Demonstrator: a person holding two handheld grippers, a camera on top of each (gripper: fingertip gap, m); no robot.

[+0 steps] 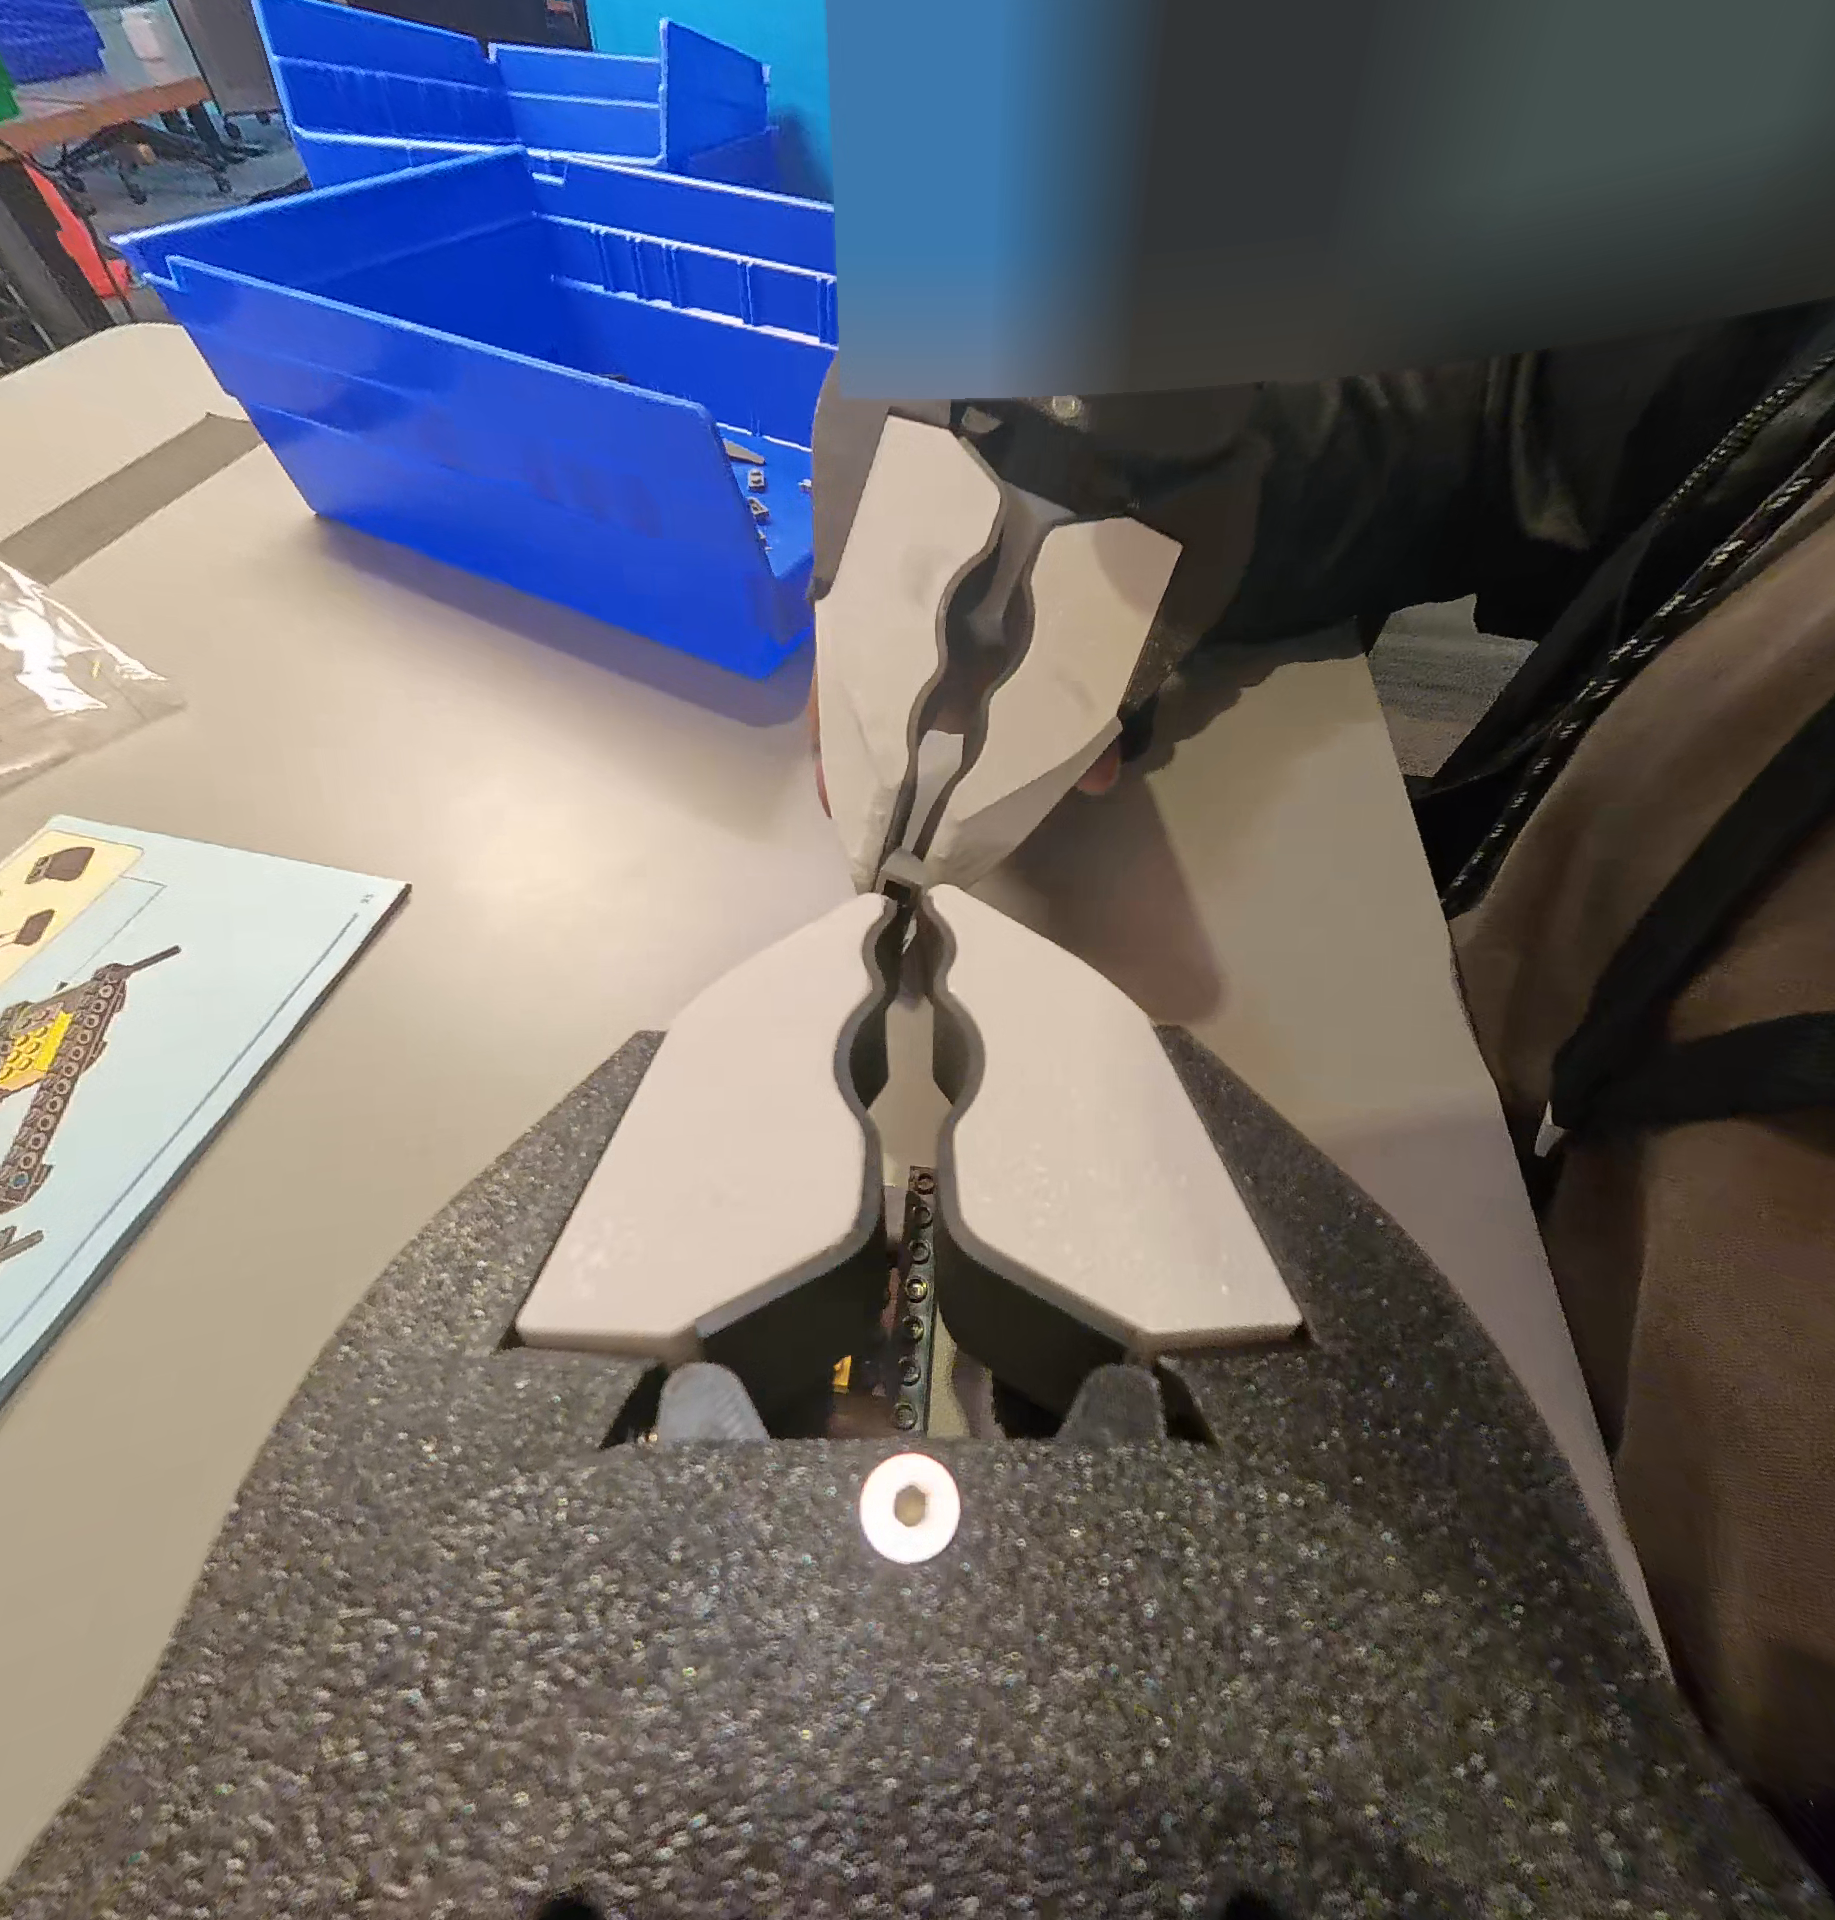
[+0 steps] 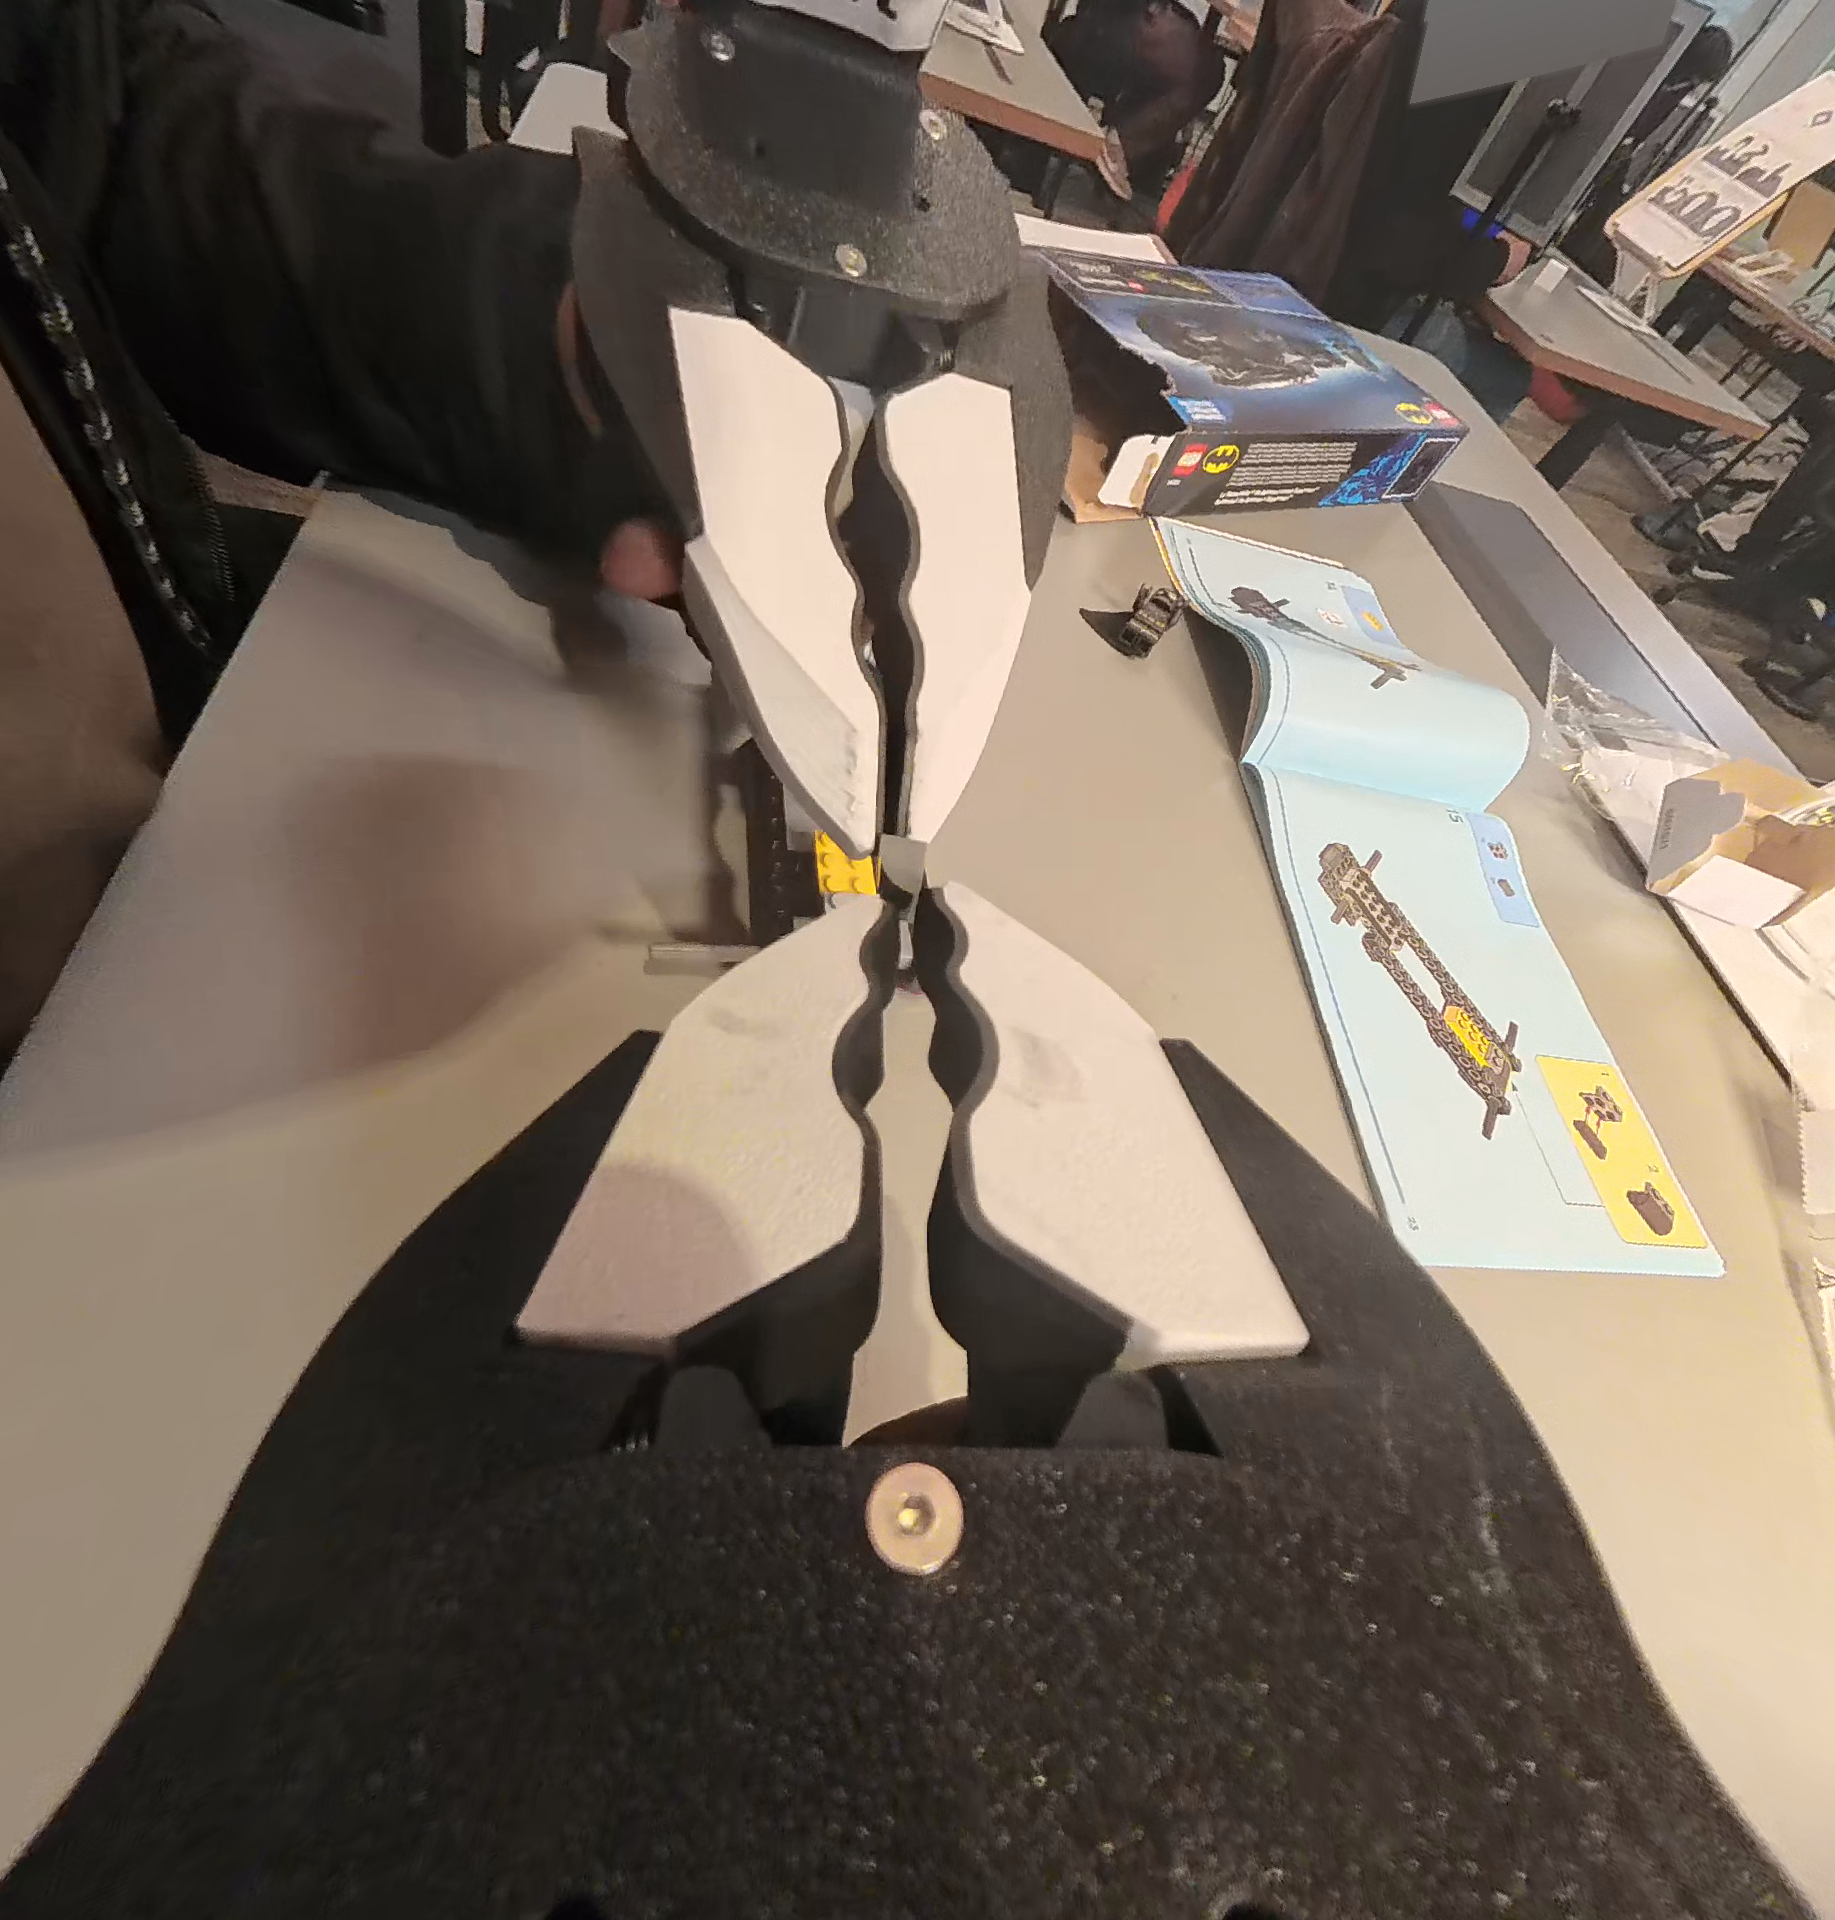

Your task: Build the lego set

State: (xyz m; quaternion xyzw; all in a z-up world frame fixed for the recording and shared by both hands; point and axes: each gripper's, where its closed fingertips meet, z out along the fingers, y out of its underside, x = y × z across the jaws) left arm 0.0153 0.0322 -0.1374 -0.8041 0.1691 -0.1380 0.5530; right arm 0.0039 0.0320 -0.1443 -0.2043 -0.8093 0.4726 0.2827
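A small grey piece (image 1: 900,868) sits where the two grippers meet tip to tip above the grey table (image 1: 477,810). My left gripper (image 1: 902,909) is shut, and its fingertips pinch the near end of the piece. My right gripper (image 2: 905,920) is shut on the same grey piece (image 2: 902,862), which runs down between its pads. In the right wrist view a black studded beam assembly (image 2: 762,831) with a yellow brick (image 2: 842,864) lies just under and left of the left gripper. The beam (image 1: 918,1278) also shows through the gap behind the left fingers.
Blue bins (image 1: 477,395) stand at the back left. An open instruction booklet (image 2: 1464,935) lies to the right, also in the left wrist view (image 1: 113,1091). A dark set box (image 2: 1256,395), a small black part (image 2: 1147,623) and plastic bags (image 2: 1619,727) lie beyond. The grippers are tip to tip, or close to it.
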